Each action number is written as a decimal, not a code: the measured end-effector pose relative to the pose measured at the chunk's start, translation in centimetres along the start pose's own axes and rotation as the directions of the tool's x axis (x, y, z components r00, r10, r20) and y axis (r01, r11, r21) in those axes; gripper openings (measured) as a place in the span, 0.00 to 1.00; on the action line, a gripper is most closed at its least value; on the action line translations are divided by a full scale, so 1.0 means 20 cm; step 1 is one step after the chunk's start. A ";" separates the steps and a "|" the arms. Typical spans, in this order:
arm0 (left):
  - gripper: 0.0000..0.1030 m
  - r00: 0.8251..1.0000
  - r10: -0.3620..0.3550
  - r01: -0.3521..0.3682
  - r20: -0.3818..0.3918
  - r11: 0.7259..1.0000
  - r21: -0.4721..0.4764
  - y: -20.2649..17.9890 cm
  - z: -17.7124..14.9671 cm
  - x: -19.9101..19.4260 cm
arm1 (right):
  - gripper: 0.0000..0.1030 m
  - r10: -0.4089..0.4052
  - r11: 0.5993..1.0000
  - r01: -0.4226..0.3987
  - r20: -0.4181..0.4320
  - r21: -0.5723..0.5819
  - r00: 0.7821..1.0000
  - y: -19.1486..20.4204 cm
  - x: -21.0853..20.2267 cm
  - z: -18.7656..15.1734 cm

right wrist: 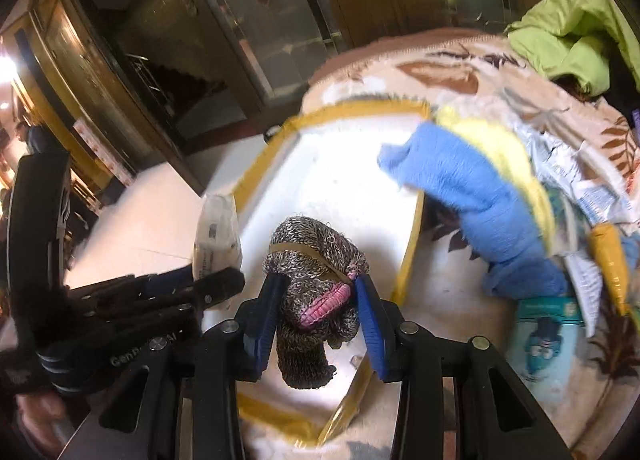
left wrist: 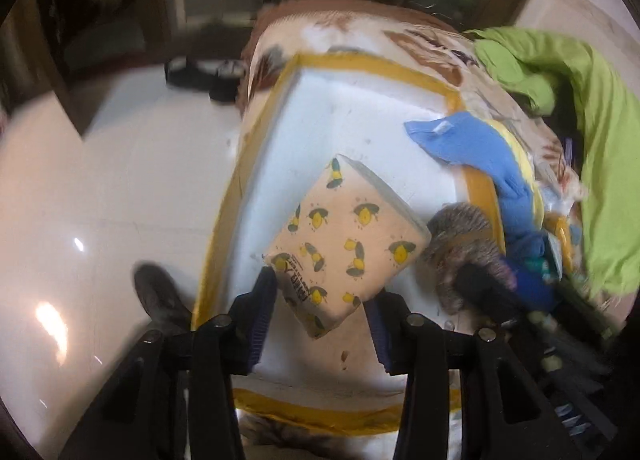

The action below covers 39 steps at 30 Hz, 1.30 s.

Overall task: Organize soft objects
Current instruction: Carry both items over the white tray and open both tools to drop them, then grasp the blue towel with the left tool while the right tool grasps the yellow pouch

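My left gripper is shut on a tissue pack printed with lemons and holds it over a white foam box with yellow taped edges. My right gripper is shut on a rolled grey knit sock bundle with a pink cuff, over the same box. That bundle shows at the right in the left wrist view. The tissue pack and the left gripper show at the left in the right wrist view.
A blue cloth and a yellow cloth hang over the box's right edge. Packets and a light blue pouch lie on a leaf-patterned blanket. A green garment lies at the far right. White floor lies to the left.
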<state>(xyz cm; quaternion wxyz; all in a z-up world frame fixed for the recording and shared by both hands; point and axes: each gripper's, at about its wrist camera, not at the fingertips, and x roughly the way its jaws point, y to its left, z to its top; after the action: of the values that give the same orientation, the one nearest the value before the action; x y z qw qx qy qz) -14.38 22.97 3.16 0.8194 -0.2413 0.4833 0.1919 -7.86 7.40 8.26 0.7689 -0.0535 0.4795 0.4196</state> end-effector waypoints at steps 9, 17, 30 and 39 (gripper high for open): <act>0.71 1.000 0.018 -0.018 0.001 1.000 -0.023 0.00 -0.02 -0.01 | 0.56 0.036 0.999 -0.036 0.005 0.000 0.999 -0.05 0.04 -0.02; 0.74 0.977 0.073 -0.087 0.199 0.994 0.059 -0.22 -0.11 -0.29 | 0.88 0.037 0.999 -0.037 0.202 -0.002 0.979 -0.12 -0.41 -0.09; 0.75 0.965 0.083 -0.132 0.247 0.974 0.186 -0.58 -0.20 -0.47 | 0.88 -0.024 0.987 -0.027 0.309 0.161 0.951 -0.44 -0.85 -0.26; 0.75 0.981 0.020 -0.059 0.193 0.979 0.196 -0.64 -0.22 -0.40 | 0.88 0.047 0.940 -0.157 0.340 0.304 0.939 -0.61 -0.86 -0.29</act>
<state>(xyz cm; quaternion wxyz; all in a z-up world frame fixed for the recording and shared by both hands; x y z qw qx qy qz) -14.09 9.34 11.03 0.8779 -0.1281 0.4247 0.1805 -6.51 -13.42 14.69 0.8128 0.1704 0.4101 0.3769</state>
